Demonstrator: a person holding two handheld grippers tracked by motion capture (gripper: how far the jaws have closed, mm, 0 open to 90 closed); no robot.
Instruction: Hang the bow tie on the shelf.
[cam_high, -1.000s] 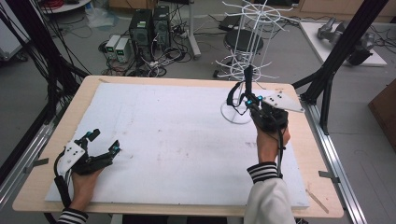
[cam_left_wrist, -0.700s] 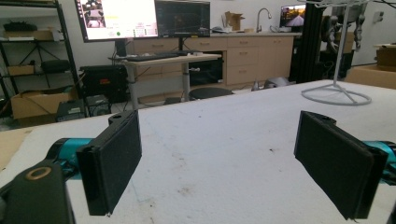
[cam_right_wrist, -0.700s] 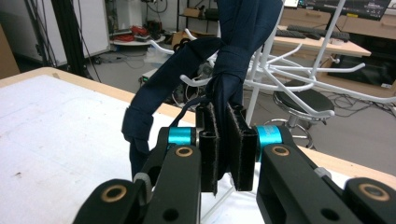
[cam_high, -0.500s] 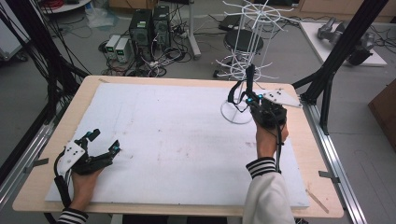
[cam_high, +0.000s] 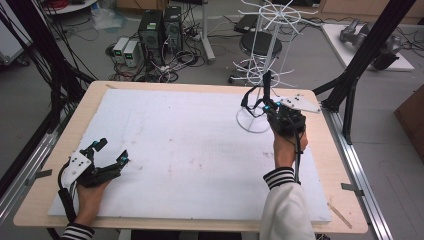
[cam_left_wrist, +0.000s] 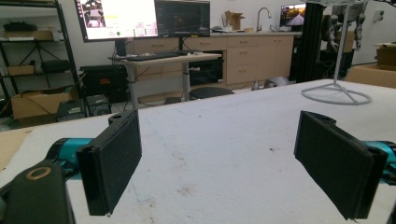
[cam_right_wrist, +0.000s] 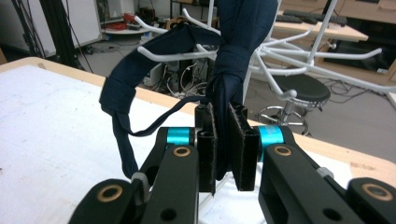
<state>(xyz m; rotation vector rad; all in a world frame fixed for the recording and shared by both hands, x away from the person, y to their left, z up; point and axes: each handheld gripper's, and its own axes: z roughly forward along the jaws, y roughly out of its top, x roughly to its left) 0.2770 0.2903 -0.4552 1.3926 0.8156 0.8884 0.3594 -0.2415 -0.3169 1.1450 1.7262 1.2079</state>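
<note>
— Navy cloth (cam_right_wrist: 236, 70) is what we see clamped in the right gripper (cam_right_wrist: 223, 154), its jaws pressed tight on it, at the surface's (cam_high: 190, 150) far right.

— And it loops over an arm of the white wire rack (cam_high: 265, 65), whose ring base sits just beside that gripper (cam_high: 272, 107). We see prongs crowding all around the cloth.

— Our left gripper (cam_high: 107, 157) rests near the front left edge, jaws spread wide, nothing between them.

— Beyond the surface we spot computer towers (cam_high: 160, 30) and a black stool (cam_high: 260, 45).
</note>
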